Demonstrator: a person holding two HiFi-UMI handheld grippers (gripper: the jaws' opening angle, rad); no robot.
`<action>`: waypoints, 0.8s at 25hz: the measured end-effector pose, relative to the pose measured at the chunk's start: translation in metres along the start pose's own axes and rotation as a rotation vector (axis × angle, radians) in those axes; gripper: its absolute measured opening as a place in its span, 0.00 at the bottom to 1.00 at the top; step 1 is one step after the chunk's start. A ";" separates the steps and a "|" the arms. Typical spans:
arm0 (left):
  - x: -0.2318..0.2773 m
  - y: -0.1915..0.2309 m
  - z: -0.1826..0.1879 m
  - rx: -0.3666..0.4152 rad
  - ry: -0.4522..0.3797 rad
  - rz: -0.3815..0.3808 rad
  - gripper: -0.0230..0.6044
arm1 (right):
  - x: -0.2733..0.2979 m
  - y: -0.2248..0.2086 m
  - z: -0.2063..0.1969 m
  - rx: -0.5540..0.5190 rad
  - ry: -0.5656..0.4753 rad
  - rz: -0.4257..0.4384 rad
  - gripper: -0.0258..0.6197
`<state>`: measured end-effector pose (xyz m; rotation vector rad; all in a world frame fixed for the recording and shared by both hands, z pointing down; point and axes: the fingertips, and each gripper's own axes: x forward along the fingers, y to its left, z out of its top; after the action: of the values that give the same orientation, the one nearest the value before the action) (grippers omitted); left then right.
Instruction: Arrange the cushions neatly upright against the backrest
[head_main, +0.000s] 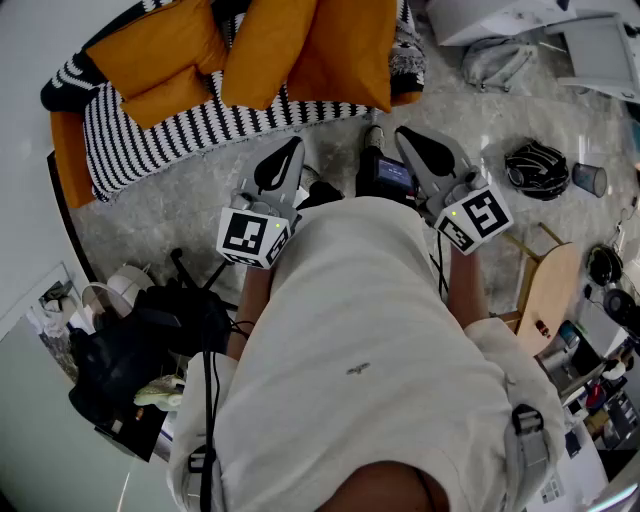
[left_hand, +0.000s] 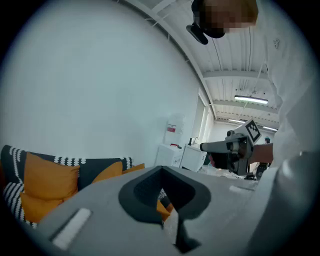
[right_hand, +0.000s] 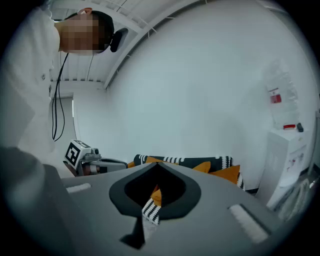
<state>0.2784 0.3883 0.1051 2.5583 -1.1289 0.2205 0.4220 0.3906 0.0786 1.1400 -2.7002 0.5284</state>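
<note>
With your left gripper (head_main: 290, 152) and right gripper (head_main: 412, 142) both closed and empty, open them first, then reach to 12 o'clock for the soft orange fabric cushions (head_main: 300, 50) on the black-and-white striped sofa (head_main: 150, 140), taking each by its top edge.

Head view, marble floor (head_main: 180, 210): black helmet (head_main: 537, 168) at 2 o'clock, grey cup (head_main: 590, 179) just beside it; grey bag (head_main: 497, 60) at 1 o'clock; wooden chair (head_main: 548, 290) at 3 o'clock; black bag (head_main: 140, 340) at my 8 o'clock.
</note>
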 end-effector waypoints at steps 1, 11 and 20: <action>-0.001 -0.001 0.001 0.000 -0.001 0.001 0.04 | -0.001 0.000 0.001 -0.002 0.001 -0.001 0.08; -0.002 -0.009 0.003 0.005 -0.005 0.003 0.04 | -0.013 -0.006 0.009 0.060 -0.063 -0.021 0.08; -0.008 -0.010 0.000 0.001 -0.003 0.006 0.04 | -0.011 -0.002 0.006 0.065 -0.055 -0.013 0.08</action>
<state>0.2799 0.4002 0.1007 2.5576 -1.1378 0.2191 0.4310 0.3946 0.0705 1.2051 -2.7387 0.5947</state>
